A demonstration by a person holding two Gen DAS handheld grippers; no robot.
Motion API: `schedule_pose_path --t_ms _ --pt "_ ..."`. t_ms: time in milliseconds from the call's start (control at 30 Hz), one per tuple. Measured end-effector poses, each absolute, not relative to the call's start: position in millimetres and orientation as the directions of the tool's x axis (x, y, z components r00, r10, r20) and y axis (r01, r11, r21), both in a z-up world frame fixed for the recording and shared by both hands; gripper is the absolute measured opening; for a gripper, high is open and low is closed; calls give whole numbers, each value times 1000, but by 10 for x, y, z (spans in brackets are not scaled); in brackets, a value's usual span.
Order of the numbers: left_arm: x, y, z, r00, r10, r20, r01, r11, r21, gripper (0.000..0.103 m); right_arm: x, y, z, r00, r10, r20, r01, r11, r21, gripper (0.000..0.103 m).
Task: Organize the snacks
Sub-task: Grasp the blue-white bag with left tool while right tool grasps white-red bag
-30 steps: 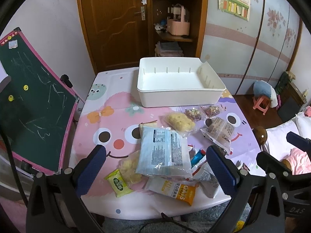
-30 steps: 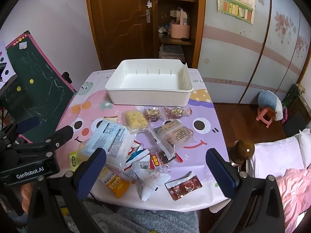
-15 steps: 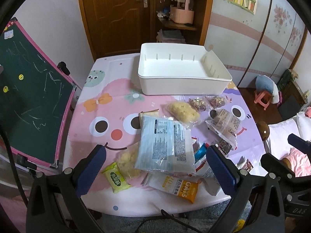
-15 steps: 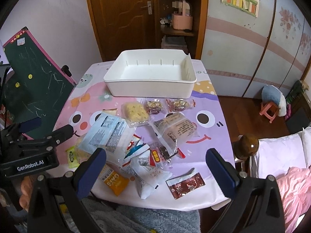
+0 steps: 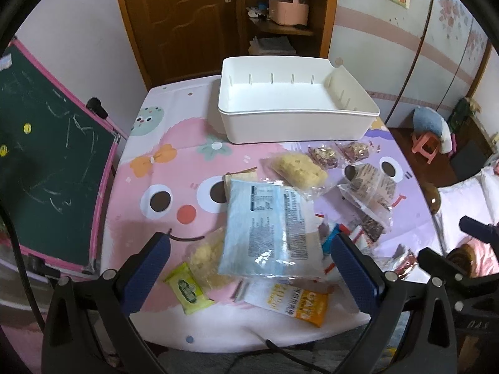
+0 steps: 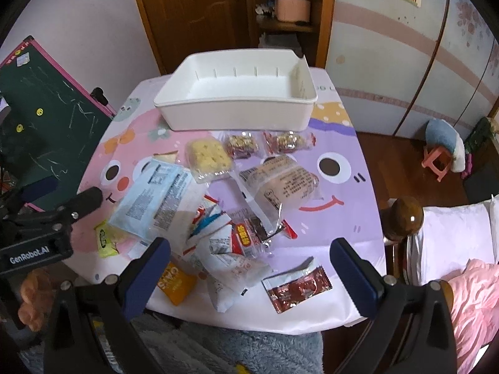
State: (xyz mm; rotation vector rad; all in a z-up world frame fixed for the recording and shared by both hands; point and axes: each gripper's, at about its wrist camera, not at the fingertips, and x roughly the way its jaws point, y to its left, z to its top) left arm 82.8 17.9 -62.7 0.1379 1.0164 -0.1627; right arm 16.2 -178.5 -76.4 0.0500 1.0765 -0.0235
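Dim, soft indoor light; glare glints off the blue packet (image 5: 268,227); fisheye bends the edges, dark vignette corners

Both wrist views above table (image 5: 174,168), facing bin (image 6: 237,115)

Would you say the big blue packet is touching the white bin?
Apart: the left wrist view shows bare tablecloth between the big blue packet and the white bin.

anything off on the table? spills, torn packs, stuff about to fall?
No spill or torn pack visible. The snacks lie in a loose overlapping heap while the white bin is empty. The orange packet and dark red sachet lie close to the near table edge. Both grippers are open, holding nothing.
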Motion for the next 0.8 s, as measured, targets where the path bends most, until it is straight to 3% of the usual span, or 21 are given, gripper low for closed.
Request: schedule_pose_path --t_ms 167,300,667,800 --pt "931 360 -753 532 11 -847 175 977 122 102 178 -1889 -920 454 -52 -889 61 998 -27 101" --pt "1000 574 -877 517 42 -855 159 977 144 102 226 -1965 -1122 395 5 -919 53 998 28 95" --pt "1268 508 -1346 349 -95 -932 240 971 -9 102 359 -1559 -1612 274 96 -957 -164 985 52 93" --pt "1510 257 -1538 306 -86 -948 285 959 5 102 456 -1406 -1863 228 46 -973 -217 976 -4 83"
